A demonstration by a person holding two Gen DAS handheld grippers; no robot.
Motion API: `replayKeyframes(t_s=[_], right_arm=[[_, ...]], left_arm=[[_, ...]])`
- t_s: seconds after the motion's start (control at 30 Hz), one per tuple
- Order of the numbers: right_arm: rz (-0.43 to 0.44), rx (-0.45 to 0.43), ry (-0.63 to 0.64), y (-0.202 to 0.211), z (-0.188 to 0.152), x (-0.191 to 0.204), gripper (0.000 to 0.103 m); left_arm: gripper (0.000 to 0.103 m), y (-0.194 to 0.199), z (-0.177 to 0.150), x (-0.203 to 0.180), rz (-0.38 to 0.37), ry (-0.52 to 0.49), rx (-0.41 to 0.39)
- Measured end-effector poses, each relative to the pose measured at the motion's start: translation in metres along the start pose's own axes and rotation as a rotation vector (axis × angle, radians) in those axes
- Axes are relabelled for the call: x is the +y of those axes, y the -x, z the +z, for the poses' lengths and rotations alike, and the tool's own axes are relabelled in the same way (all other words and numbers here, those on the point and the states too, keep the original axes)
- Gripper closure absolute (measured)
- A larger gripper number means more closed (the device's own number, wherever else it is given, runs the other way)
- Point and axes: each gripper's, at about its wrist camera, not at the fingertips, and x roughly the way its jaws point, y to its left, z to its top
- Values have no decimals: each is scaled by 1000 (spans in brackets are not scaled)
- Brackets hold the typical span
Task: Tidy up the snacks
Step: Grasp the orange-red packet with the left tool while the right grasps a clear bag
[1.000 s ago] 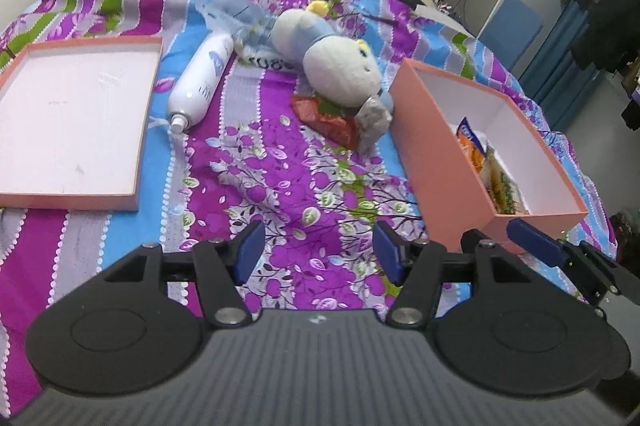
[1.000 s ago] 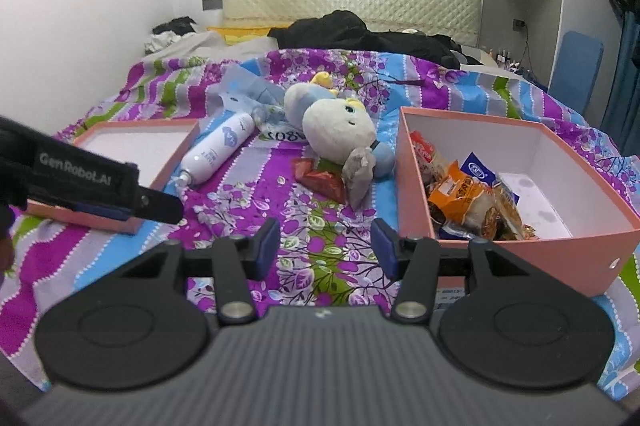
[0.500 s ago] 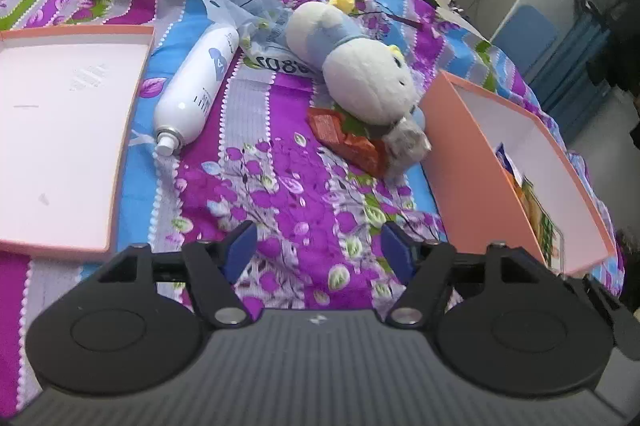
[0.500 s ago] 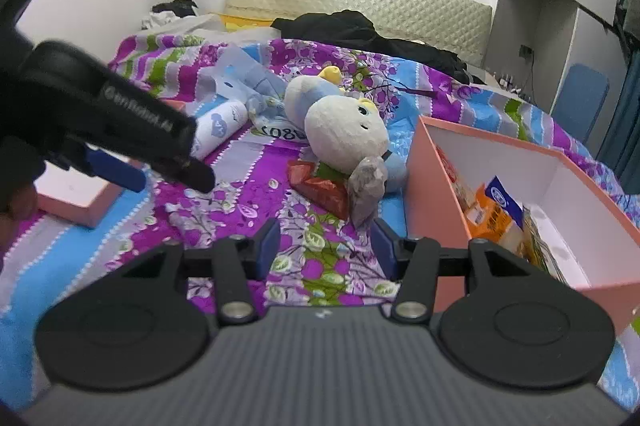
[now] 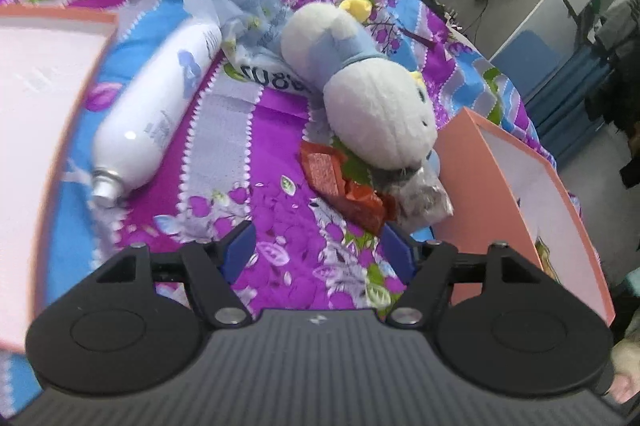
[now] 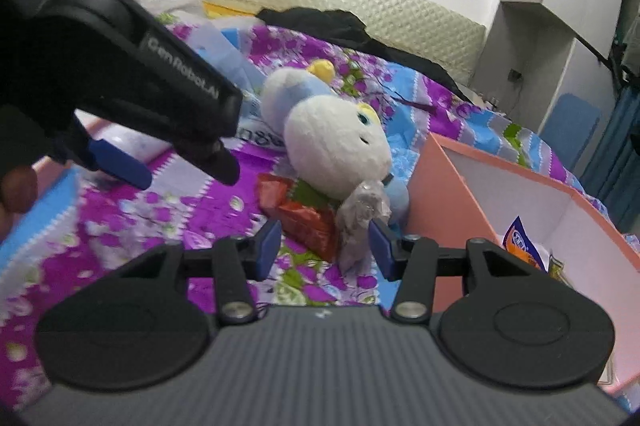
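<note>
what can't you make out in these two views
- Red snack packet: far end hidden under the plush toy, both views.
- Pink box: contents mostly behind its near wall, left view.
- Bag print: partly covered by the plush.
- White bottle: label blurred.

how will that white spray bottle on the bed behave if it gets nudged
The white spray bottle lies on its side, so it would probably roll across the bedspread. Its glossy round body looks rigid and likely slippery to pinch.
</note>
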Motion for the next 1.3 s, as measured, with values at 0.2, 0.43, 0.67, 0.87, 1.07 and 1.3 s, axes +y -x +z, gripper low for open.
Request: replayKeyframes(t_s=[0.2,0.43,0.67,0.87,1.07,1.3], right_arm=[[-55,32,-73,-37,-9,-13,52],[-58,22,-124,-65,-8,-17,51],[-100,35,-134,-84,-4,-19,51],[-95,55,-133,-102,-3,-26,51],[-51,82,-170,-113,-3,-30,53],[-22,94,-197,-111,-2,-33,58]], left_arm=[[29,-53,11,0,-71,44,49],[29,-100,30,-7,-94,65,71],[30,-132,34,-10,-76,82,107],[40,-141,38,-15,-38,58,106],[55,-144,40,-16,-12,67,101],[62,-138,37,-20,-13,35,92]])
